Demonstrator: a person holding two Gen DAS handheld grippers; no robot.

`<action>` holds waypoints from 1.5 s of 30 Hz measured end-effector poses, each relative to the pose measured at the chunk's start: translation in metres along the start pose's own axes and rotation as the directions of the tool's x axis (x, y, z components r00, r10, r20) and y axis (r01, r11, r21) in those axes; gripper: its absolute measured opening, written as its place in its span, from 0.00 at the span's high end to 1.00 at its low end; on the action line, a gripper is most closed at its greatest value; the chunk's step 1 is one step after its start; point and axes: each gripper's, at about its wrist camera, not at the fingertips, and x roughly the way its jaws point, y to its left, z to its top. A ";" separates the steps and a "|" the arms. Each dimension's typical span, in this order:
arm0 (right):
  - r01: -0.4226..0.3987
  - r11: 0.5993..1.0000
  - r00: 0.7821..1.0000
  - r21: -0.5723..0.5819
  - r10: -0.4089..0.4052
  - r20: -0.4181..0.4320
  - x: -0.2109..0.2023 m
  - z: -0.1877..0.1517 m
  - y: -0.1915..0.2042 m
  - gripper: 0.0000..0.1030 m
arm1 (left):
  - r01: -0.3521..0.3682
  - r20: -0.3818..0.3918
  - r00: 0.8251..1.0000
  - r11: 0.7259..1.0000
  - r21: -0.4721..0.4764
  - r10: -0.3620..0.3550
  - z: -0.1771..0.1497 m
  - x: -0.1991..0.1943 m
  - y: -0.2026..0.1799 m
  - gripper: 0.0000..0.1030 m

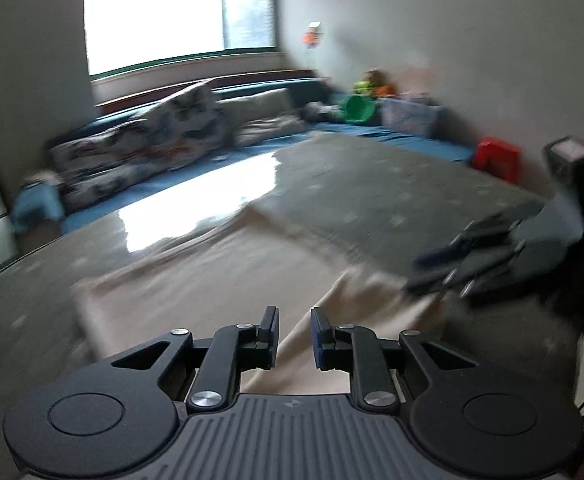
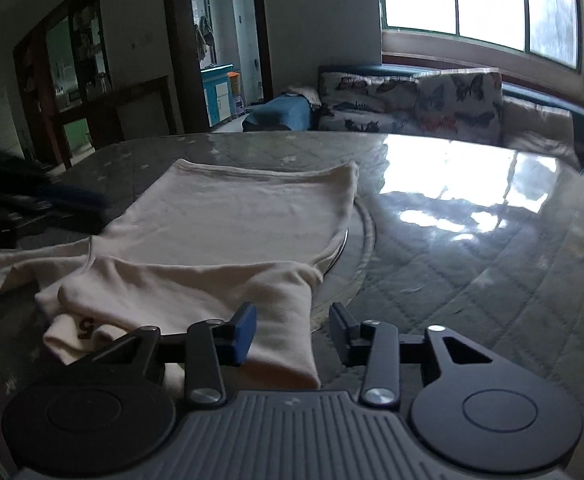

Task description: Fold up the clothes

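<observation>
Glossy table (image 2: 472, 240), cream shirt (image 2: 232, 216) part-folded, both grippers' fingers apart.

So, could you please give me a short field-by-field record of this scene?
garment: cream shirt, lying on the table, part folded
fold: near end doubled over the body, sleeve out to the left
left gripper: open, over the shirt, holding nothing
right gripper: open, at the shirt's near right corner, not clamped
background: butterfly cushions, window
</observation>
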 end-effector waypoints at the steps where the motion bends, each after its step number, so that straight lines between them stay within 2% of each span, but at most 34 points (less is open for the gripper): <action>1: -0.004 1.000 1.000 0.013 0.004 -0.004 0.001 -0.001 -0.002 0.65 | 0.026 -0.007 1.000 1.000 0.012 -0.026 0.007 0.015 -0.004 0.81; 6: -0.023 0.998 1.000 0.059 0.024 -0.016 0.006 -0.003 -0.009 0.65 | 0.146 -0.061 0.988 0.989 0.008 -0.145 0.029 0.077 -0.015 0.81; 9: -0.036 0.997 0.999 0.068 0.037 -0.018 0.005 -0.005 -0.012 0.65 | 0.179 -0.100 0.979 0.984 0.006 -0.177 0.032 0.101 -0.014 0.81; 10: -0.041 0.997 0.999 0.072 0.043 -0.019 0.005 -0.005 -0.013 0.65 | 0.190 -0.115 0.975 0.982 -0.002 -0.189 0.031 0.107 -0.012 0.77; 16: -0.062 0.994 0.998 0.095 0.065 -0.026 0.009 -0.008 -0.016 0.65 | 0.217 -0.181 0.958 0.974 -0.059 -0.224 0.028 0.129 -0.001 0.76; 21: -0.076 0.992 0.997 0.105 0.079 -0.024 0.011 -0.009 -0.015 0.65 | 0.279 -0.189 0.935 0.951 -0.131 -0.300 0.029 0.135 0.009 0.77; 23: -0.079 0.991 0.996 0.106 0.082 -0.025 0.012 -0.009 -0.015 0.65 | 0.296 -0.183 0.929 0.944 -0.147 -0.321 0.030 0.133 0.010 0.83; 25: -0.080 0.991 0.996 0.110 0.083 -0.026 0.012 -0.010 -0.015 0.68 | 0.300 -0.167 0.931 0.941 -0.157 -0.324 0.030 0.132 0.011 0.93; 26: -0.082 0.990 0.996 0.113 0.086 -0.028 0.013 -0.010 -0.015 0.73 | 0.299 -0.157 0.933 0.941 -0.159 -0.324 0.030 0.131 0.011 0.95; 27: -0.085 0.989 0.996 0.119 0.089 -0.029 0.013 -0.011 -0.015 0.78 | 0.301 -0.146 0.935 0.940 -0.160 -0.324 0.030 0.130 0.011 0.95; 33: -0.080 0.987 0.996 0.136 0.084 -0.022 0.011 -0.013 -0.016 0.90 | 0.316 -0.079 0.941 0.937 -0.152 -0.330 0.033 0.125 0.007 0.96; 39: -0.063 0.988 0.997 0.140 0.068 -0.031 0.007 -0.017 -0.016 0.91 | 0.324 -0.047 0.940 0.925 -0.197 -0.339 0.032 0.138 0.005 0.96; 41: -0.059 0.990 0.998 0.131 0.063 -0.030 0.005 -0.015 -0.015 0.90 | 0.302 -0.055 0.946 0.933 -0.196 -0.318 0.033 0.139 0.003 0.95; 45: -0.036 0.994 0.999 0.102 0.035 0.009 -0.001 -0.003 -0.015 0.90 | 0.285 -0.018 0.956 0.938 -0.199 -0.294 0.036 0.123 0.008 0.92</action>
